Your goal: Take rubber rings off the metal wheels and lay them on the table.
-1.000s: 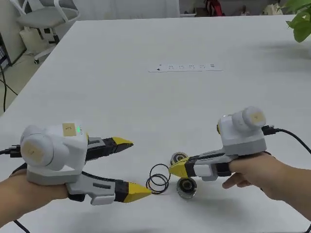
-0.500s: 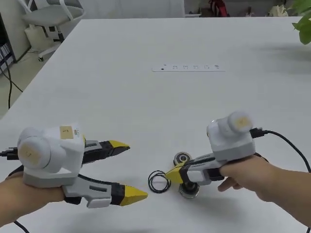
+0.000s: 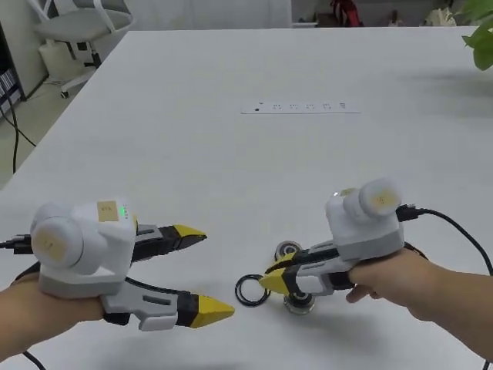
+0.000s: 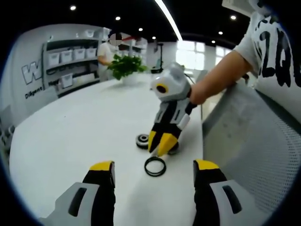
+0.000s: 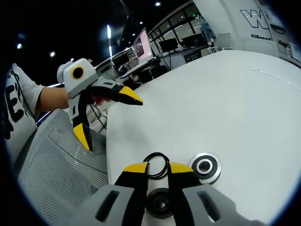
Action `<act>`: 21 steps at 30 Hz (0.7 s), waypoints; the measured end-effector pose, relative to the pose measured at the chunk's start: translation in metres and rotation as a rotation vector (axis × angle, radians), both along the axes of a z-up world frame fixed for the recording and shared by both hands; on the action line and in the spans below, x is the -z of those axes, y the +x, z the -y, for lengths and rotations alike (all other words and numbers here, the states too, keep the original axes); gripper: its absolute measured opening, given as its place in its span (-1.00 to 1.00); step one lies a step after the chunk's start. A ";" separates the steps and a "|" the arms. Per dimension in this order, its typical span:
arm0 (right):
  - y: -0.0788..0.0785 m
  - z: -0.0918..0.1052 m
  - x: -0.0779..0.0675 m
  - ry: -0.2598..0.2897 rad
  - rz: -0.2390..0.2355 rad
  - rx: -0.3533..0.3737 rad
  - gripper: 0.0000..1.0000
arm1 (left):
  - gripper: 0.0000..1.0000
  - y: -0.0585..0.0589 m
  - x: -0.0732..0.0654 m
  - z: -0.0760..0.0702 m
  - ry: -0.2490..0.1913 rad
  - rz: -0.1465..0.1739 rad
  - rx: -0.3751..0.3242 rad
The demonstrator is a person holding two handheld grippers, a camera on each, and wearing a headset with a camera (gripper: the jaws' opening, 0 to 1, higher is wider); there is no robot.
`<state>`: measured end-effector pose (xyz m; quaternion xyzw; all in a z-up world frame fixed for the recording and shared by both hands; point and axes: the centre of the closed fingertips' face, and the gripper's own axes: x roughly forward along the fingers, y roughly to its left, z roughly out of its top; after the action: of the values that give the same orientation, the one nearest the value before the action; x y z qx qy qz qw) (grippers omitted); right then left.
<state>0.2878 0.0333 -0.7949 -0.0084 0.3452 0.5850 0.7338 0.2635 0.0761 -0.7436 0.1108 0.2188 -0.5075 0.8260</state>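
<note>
Rubber rings [image 4: 146, 167]: black loops lying flat and loose on the white table [image 3: 231, 154], overlapping one another, just ahead of the tips of my right gripper [image 5: 159, 168]. Near wheel [image 5: 160, 203]: a metal disc with a dark hub, on the table between the right gripper's two jaws, behind their yellow tips. Far wheel [image 5: 205, 167]: a second disc lying flat just beside the right gripper, apart from the rings. The right gripper's jaws are drawn close together on either side of the near wheel; whether they pinch it I cannot tell. My left gripper [image 3: 209, 270] is held off to the left of the rings, pointing toward them with its jaws spread wide and nothing between them; in the left gripper view the rings lie on the table ahead of the gap. Further back on the table lies a white power strip [image 3: 300, 107]; a potted plant [image 4: 124, 66] stands near the far edge.
</note>
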 end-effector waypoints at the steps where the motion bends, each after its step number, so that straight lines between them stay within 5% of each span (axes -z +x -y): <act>1: 0.001 0.000 -0.002 0.005 0.007 0.002 -0.69 | 0.36 0.000 0.000 0.000 0.001 -0.003 0.000; 11: 0.012 0.006 -0.032 0.093 0.085 0.020 -0.39 | 0.32 0.006 -0.004 0.005 -0.002 -0.008 0.012; 21: 0.024 0.031 -0.039 0.063 0.189 0.023 -0.34 | 0.22 0.018 -0.006 0.017 0.004 0.000 0.034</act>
<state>0.3114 0.0019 -0.7558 -0.0365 0.2562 0.5835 0.7698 0.2815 0.0591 -0.7377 0.1163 0.2178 -0.5210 0.8170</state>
